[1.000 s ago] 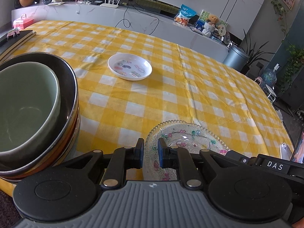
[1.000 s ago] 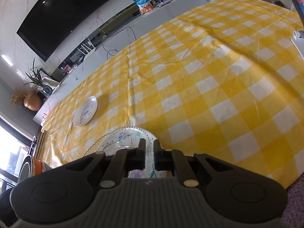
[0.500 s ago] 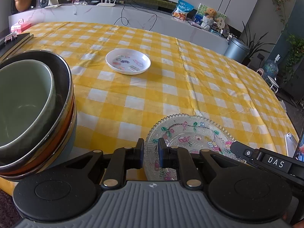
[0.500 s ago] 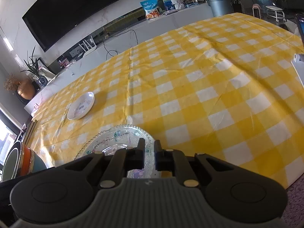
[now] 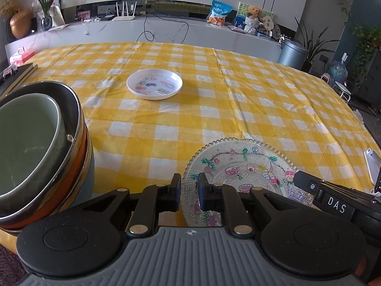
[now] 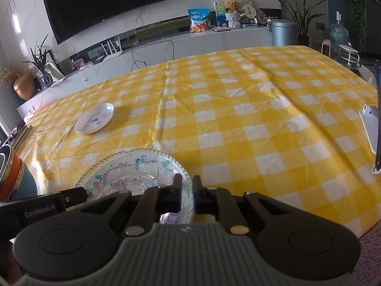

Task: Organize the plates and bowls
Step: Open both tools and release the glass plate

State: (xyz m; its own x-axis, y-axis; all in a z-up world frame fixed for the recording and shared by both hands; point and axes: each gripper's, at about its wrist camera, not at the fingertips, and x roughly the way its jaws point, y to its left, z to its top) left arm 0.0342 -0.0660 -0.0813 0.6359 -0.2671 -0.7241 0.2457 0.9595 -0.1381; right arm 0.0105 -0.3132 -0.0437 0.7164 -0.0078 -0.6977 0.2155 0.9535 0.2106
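A clear glass plate point(image 5: 247, 166) with cartoon prints lies near the front edge of the yellow checked table point(image 5: 238, 95). My left gripper point(image 5: 189, 188) is shut on the plate's left rim, which passes between its fingers. At the opposite side my right gripper point(image 6: 187, 188) is shut on the right rim of the glass plate point(image 6: 128, 171). Whether the plate rests on the cloth or hangs just above it I cannot tell. A small white plate point(image 5: 154, 84) sits farther back. At the left stands a stack of bowls point(image 5: 78, 166) with a green bowl point(image 5: 23, 138) on top.
A white phone stand point(image 6: 370, 128) sits at the table's right edge. Dark flat boards point(image 5: 14, 76) lie at the far left. Behind the table runs a low white cabinet point(image 5: 166, 31) with a router, snacks and plants; a grey bin point(image 5: 293, 54) stands to its right.
Both views have rolled to level, so the glass plate now sits flatter between the grippers. The right gripper has shifted slightly. Both grips stay on the rim.
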